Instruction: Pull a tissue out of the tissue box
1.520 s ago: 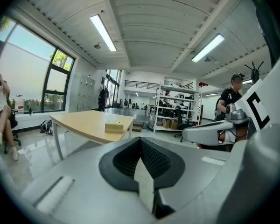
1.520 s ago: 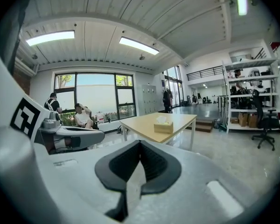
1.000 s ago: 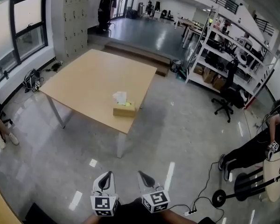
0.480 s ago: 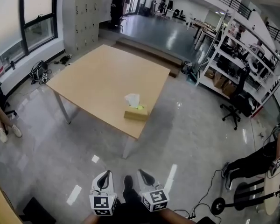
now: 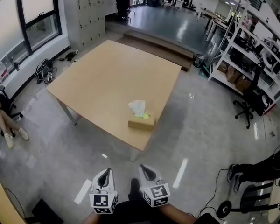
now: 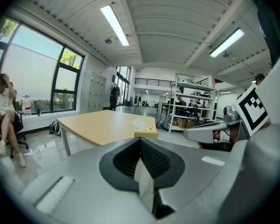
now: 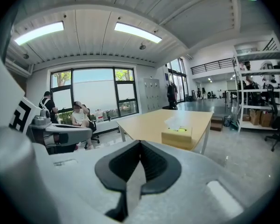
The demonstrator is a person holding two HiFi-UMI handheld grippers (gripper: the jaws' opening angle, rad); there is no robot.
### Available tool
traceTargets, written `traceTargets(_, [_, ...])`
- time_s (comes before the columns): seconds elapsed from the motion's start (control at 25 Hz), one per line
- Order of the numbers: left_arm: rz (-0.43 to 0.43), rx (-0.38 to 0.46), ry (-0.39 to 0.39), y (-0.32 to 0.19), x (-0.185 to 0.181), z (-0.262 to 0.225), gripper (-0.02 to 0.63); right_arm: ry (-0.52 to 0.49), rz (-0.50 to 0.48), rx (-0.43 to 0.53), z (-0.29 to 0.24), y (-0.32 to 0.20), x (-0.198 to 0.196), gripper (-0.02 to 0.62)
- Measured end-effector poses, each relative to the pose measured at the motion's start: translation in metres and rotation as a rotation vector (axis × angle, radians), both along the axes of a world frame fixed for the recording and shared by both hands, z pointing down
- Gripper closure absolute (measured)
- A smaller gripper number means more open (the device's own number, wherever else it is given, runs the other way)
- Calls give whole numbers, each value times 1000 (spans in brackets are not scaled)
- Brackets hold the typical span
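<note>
Head view: high, facing forward and steeply down over the table [image 5: 107,78], with the left gripper [image 5: 107,172] and right gripper [image 5: 143,168] at its bottom edge. Gripper views: low, nearly level along their own jaws, well apart from the table. All three views share the table and tissue box [image 5: 141,122].

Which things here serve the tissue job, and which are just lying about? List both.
For the job: tissue box, tissue sticking out of it, table, left tool, right tool, both shut.
Lying about: shelving, office chair, lockers.
</note>
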State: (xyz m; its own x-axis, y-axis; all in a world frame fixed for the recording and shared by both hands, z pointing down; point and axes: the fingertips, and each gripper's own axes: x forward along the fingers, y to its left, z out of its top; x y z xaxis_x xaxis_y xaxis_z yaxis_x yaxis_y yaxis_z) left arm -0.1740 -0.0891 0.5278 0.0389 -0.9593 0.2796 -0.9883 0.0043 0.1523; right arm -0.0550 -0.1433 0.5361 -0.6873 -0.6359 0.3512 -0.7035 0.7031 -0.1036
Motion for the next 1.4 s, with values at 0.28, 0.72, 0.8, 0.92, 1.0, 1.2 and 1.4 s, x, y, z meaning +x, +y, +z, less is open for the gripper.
traceTargets(0.28, [-3, 6, -14, -78, 5, -3, 588, -12, -9, 1, -3, -77, 3, 604])
traceTargets(0.72, [18, -5, -33, -146, 5, -5, 588, 31, -20, -25, 11, -158, -6, 603])
traceTargets(0.8, [33, -24, -30, -156, 2, 0, 588, 36, -20, -41, 15, -172, -13, 596])
traceTargets(0.92, [59, -55, -21, -176, -6, 8, 588, 58, -18, -57, 21, -192, -27, 582])
traceTargets(1.0, [81, -66, -25, -195, -14, 13, 588, 78, -16, -65, 23, -205, -39, 572])
traceTargets(1.2, [136, -65, -57, -247, -34, 25, 588, 137, 10, -90, 35, -246, -62, 548])
traceTargets(1.4, [193, -70, -42, -290, -46, 31, 586, 229, 52, -127, 57, -285, -69, 524])
